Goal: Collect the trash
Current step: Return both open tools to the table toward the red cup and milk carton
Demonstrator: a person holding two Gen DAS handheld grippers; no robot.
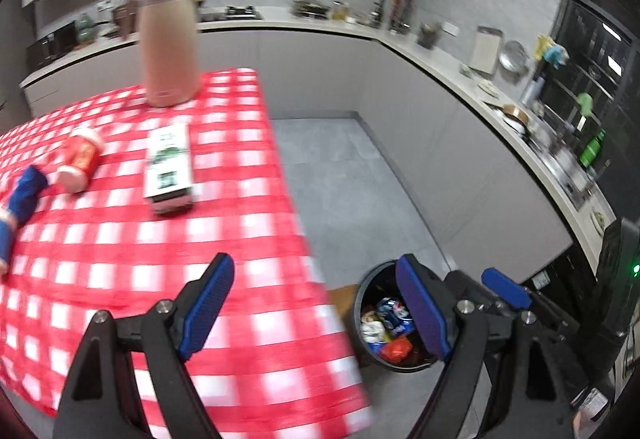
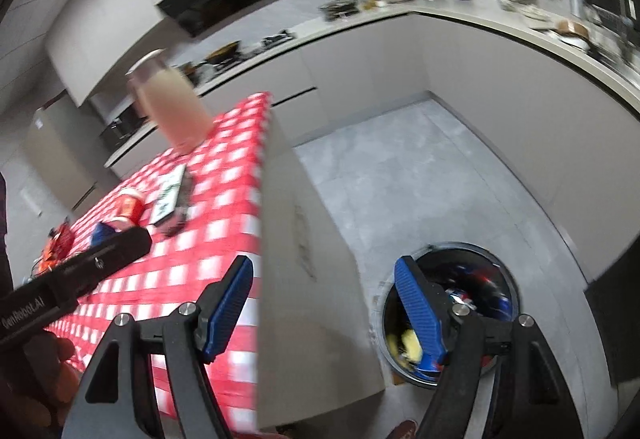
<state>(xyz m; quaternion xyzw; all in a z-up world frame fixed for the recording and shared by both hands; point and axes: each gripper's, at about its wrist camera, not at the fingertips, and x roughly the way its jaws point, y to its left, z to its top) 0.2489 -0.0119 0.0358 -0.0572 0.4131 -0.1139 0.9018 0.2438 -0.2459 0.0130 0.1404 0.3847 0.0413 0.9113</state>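
My left gripper (image 1: pixel 316 307) hangs open and empty over the table's near right corner. On the red checked cloth (image 1: pixel 224 239) lie a white and green carton (image 1: pixel 170 163), a red cup (image 1: pixel 80 159) on its side and a blue wrapper (image 1: pixel 24 195) at the left edge. A black trash bin (image 1: pixel 362 303) with several pieces of trash in it stands on the floor right of the table. My right gripper (image 2: pixel 324 309) is open and empty, with the table's side on its left and the bin (image 2: pixel 508 279) behind its right finger. In the right wrist view the carton (image 2: pixel 172 195) and the cup (image 2: pixel 130 207) lie far to the left.
A tall pink jug (image 1: pixel 170 39) stands at the table's far edge. A crumpled red wrapper (image 2: pixel 56 247) lies at the far left of the table. The left tool's black housing (image 2: pixel 80 271) crosses the right wrist view. Kitchen counters (image 1: pixel 460 67) line the back and right walls. Grey floor (image 1: pixel 352 179) lies between.
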